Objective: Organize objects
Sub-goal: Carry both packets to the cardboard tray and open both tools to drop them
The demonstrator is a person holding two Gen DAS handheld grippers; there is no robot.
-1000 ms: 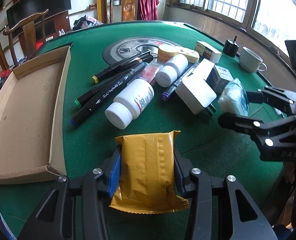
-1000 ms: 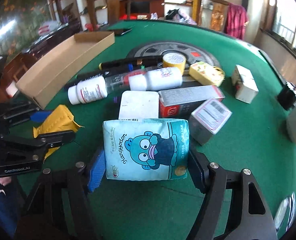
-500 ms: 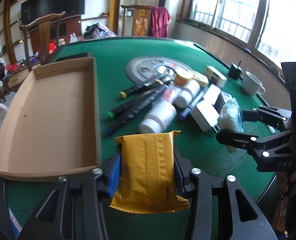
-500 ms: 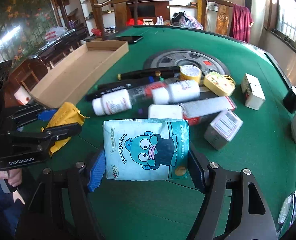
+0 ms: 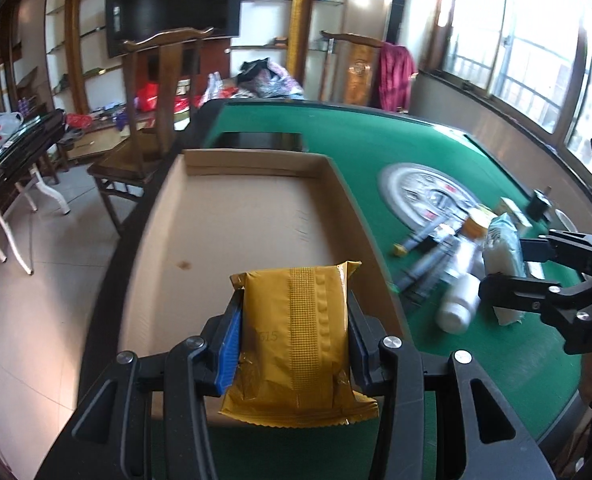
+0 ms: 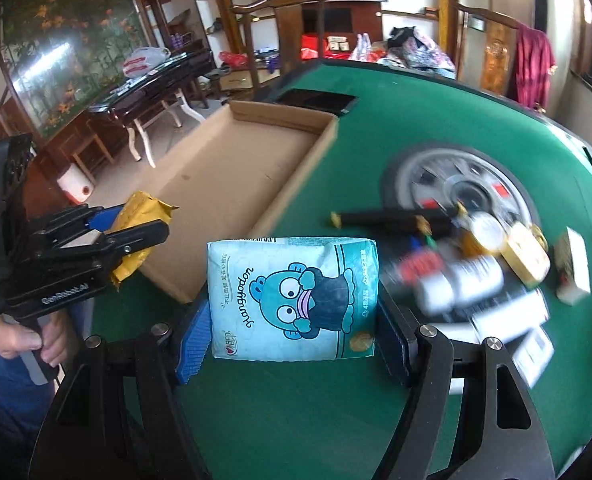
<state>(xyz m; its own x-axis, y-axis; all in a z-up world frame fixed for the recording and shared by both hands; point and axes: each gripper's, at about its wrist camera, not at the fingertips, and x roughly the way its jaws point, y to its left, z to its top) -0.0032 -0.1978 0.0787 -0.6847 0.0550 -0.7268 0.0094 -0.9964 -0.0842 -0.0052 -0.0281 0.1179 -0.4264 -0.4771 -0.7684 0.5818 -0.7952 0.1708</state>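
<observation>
My left gripper (image 5: 294,334) is shut on a yellow foil packet (image 5: 296,344), held above the near end of a shallow cardboard tray (image 5: 236,232) on the green table. In the right wrist view that gripper (image 6: 136,236) and its yellow packet (image 6: 136,220) hang at the tray's near left corner. My right gripper (image 6: 294,312) is shut on a teal tissue pack (image 6: 292,300) with a cartoon face, over the green felt just right of the cardboard tray (image 6: 232,176). In the left wrist view the right gripper (image 5: 511,272) and its tissue pack (image 5: 499,256) are at the right.
A blurred pile of markers (image 6: 391,218), white bottles (image 6: 455,284), small boxes (image 6: 573,268) and a yellow tin (image 6: 525,254) lies right of the tray by a round centre plate (image 6: 455,184). A wooden chair (image 5: 152,120) stands beyond the table. A hand (image 6: 28,340) holds the left gripper's handle.
Both grippers have swung left and risen with their packets. The left one now hangs over the tray's near end; the pile of objects has slid to the right of both views.
</observation>
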